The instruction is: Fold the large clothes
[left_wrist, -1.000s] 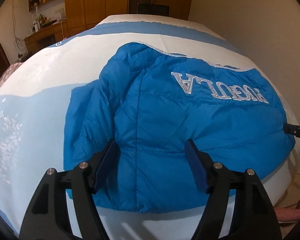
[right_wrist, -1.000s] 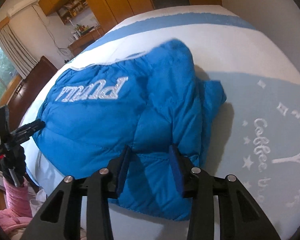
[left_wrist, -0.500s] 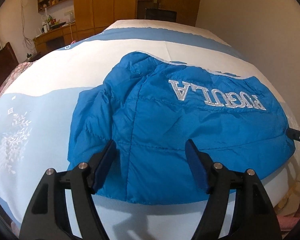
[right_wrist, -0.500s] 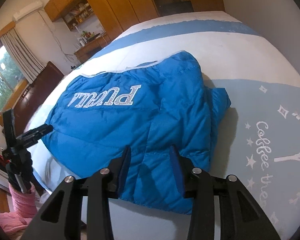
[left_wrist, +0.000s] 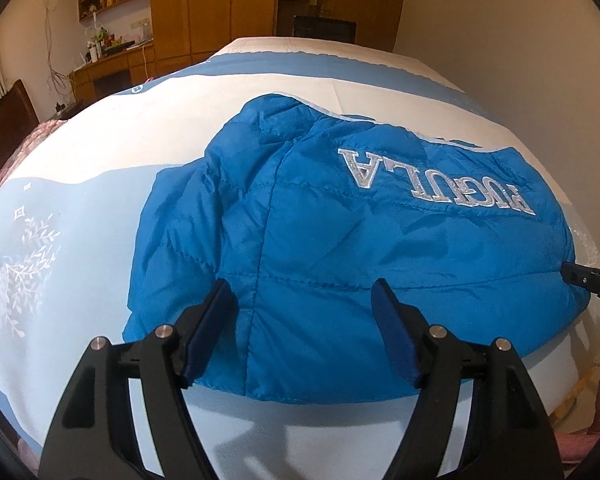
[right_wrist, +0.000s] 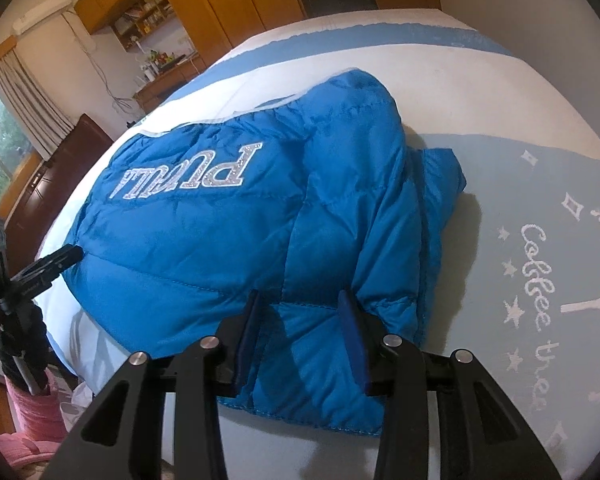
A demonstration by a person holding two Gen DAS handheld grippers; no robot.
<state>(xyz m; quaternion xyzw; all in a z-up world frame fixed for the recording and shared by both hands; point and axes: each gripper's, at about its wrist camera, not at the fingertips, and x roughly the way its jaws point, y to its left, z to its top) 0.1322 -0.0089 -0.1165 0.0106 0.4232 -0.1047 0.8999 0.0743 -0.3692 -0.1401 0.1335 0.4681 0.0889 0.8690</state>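
A blue quilted down jacket (left_wrist: 340, 240) with silver lettering lies folded on the bed, its sleeve tucked at the left. It also shows in the right wrist view (right_wrist: 260, 224). My left gripper (left_wrist: 302, 296) is open and empty, held just above the jacket's near edge. My right gripper (right_wrist: 300, 312) is open and empty, its fingers over the jacket's near corner, apart from the cloth as far as I can tell.
The bed cover (left_wrist: 100, 152) is white and light blue with printed lettering (right_wrist: 540, 280). A black tripod (right_wrist: 16, 276) stands at the bed's edge, also at the right in the left wrist view (left_wrist: 592, 280). Wooden cabinets (left_wrist: 220, 4) and a desk are beyond.
Both grippers have pulled back and risen from the jacket's near edge. The jacket lies still and both stay open.
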